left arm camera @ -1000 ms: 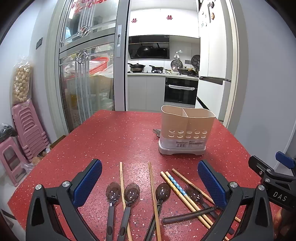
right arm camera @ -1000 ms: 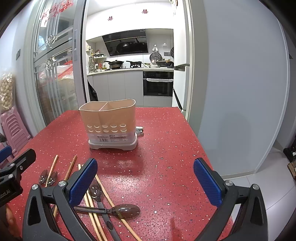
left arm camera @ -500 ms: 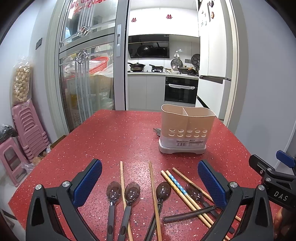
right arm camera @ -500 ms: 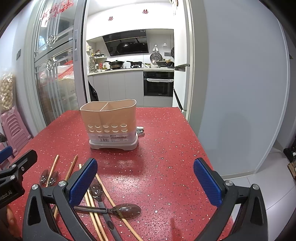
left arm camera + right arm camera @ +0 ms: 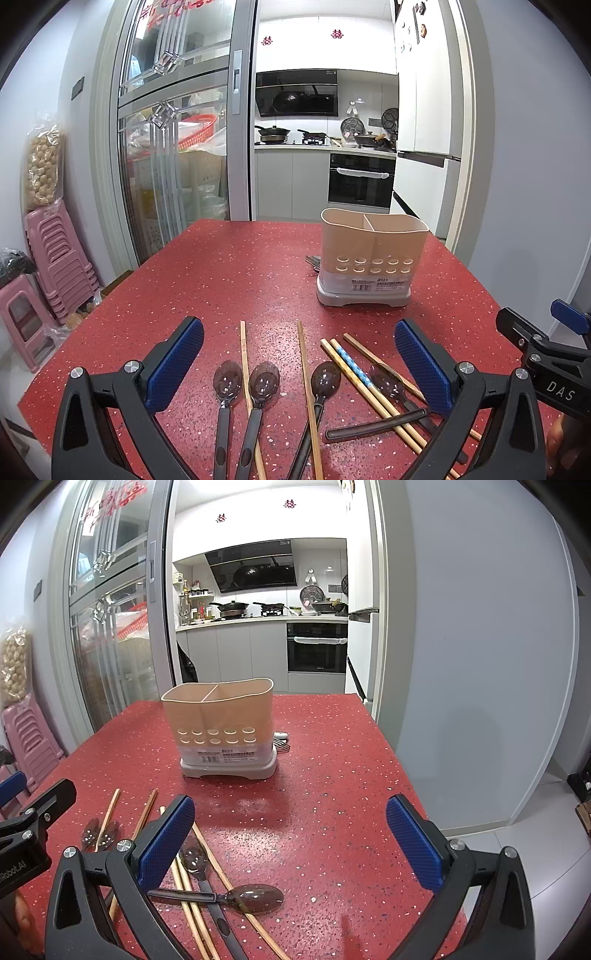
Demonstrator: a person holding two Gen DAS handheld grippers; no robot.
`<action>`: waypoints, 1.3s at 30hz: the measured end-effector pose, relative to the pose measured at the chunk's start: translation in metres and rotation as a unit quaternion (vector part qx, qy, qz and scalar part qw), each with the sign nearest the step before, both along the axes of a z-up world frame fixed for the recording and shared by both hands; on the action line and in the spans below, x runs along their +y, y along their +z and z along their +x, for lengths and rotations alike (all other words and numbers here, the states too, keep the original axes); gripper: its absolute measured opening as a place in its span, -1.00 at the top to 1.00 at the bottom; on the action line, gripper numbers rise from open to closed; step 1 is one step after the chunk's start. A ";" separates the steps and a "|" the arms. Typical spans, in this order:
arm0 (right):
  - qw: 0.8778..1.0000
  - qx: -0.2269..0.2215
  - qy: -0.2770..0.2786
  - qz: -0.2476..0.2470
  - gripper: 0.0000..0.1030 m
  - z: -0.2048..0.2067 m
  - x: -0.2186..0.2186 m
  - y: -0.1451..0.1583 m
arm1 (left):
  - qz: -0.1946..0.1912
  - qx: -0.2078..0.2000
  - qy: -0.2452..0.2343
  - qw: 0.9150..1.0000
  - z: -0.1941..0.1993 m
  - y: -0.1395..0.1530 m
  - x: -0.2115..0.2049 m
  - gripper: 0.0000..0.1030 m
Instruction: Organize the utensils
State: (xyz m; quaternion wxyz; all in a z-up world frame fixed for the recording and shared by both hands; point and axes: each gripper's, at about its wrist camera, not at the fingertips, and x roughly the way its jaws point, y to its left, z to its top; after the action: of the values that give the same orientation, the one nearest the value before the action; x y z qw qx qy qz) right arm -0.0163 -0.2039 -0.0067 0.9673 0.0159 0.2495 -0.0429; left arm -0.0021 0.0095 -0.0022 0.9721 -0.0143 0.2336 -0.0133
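A beige two-compartment utensil holder (image 5: 373,258) stands upright on the red table (image 5: 240,273); it also shows in the right wrist view (image 5: 223,723). Several dark spoons (image 5: 263,380) and wooden chopsticks (image 5: 304,354) lie loose on the near table. One spoon (image 5: 255,897) lies crosswise over chopsticks (image 5: 199,849). My left gripper (image 5: 299,363) is open and empty, hovering over the spoons. My right gripper (image 5: 291,843) is open and empty, over bare table right of the pile.
Metal utensils (image 5: 312,261) lie behind the holder, mostly hidden. The table's right edge (image 5: 402,775) drops to a grey wall and floor. Pink stacked stools (image 5: 55,266) stand left of the table. A kitchen lies beyond the far edge.
Both grippers have held almost still; the right view has shifted very slightly. Nothing on the table moved.
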 end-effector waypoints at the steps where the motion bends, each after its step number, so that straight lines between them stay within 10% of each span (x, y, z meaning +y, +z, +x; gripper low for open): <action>1: 1.000 0.000 0.000 0.000 -1.00 0.000 0.001 0.000 | 0.000 0.000 0.000 1.000 0.000 0.000 0.000 -1.00; 39: 1.000 0.004 0.007 0.010 -1.00 -0.006 -0.002 -0.002 | 0.000 0.008 0.005 1.000 -0.005 0.001 0.001 -1.00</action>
State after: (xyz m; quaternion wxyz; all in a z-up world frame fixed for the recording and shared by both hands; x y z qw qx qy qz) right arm -0.0226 -0.2057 -0.0087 0.9664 0.0232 0.2539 -0.0333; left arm -0.0075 0.0101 -0.0014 0.9702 -0.0154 0.2415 -0.0085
